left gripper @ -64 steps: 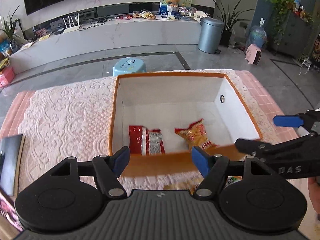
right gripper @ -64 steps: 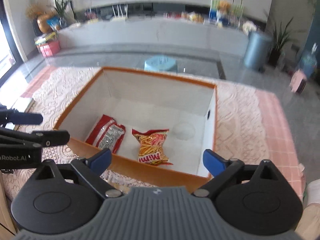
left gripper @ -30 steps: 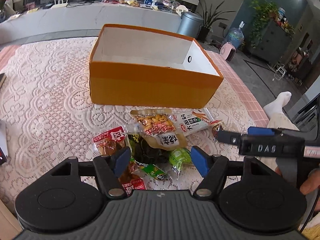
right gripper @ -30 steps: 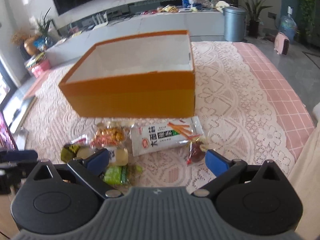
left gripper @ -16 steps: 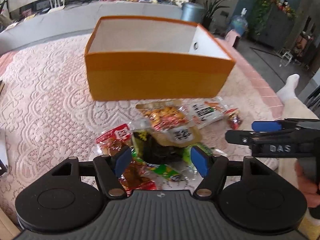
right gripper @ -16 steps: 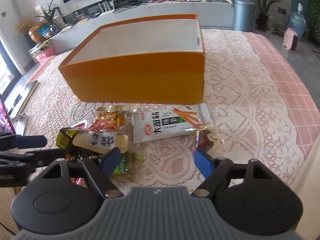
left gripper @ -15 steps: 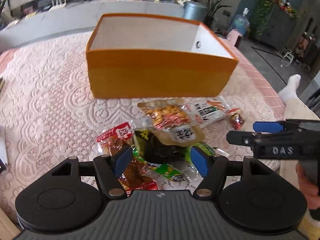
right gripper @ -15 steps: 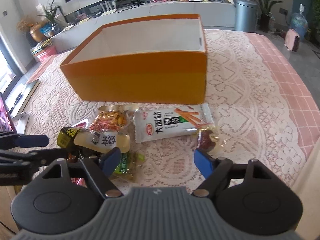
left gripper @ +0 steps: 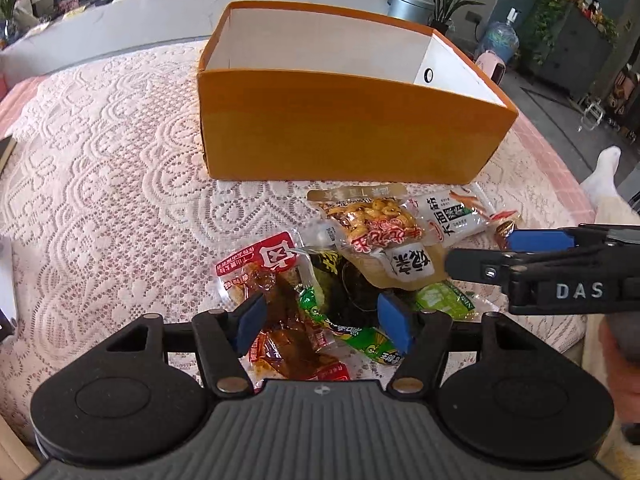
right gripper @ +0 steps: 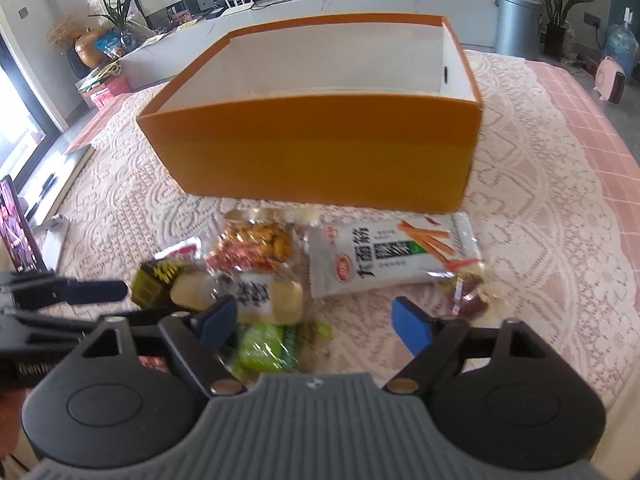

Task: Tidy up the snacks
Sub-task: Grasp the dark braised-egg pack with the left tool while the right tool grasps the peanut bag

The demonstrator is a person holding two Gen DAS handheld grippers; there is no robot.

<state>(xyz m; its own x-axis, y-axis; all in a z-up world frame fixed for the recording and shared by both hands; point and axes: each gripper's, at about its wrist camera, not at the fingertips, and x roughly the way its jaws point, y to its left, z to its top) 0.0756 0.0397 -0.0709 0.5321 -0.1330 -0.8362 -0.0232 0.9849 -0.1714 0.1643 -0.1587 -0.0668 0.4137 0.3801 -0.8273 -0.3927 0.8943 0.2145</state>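
An orange box (left gripper: 340, 136) with white inner walls stands on the lace cloth, and its floor is hidden from here. In front of it lies a pile of snack packets: a clear peanut packet (left gripper: 372, 220), a white noodle-stick packet (right gripper: 392, 264), a red packet (left gripper: 260, 260), a dark packet (left gripper: 352, 284) and green packets (right gripper: 264, 346). My left gripper (left gripper: 323, 322) hovers low over the dark and green packets, its jaws closing with no grip on them. My right gripper (right gripper: 315, 328) is over the green packet, jaws opening, holding nothing.
A small red candy (right gripper: 468, 300) lies at the pile's right end. A dark screen (right gripper: 16, 232) stands at the table's left edge. A person's socked foot (left gripper: 604, 168) shows at the right. The pink lace cloth (left gripper: 100, 168) stretches bare to the left.
Both grippers have come back from above the box and sunk toward the snack pile in front of it. The packets look larger and closer. The left jaws have narrowed a little.
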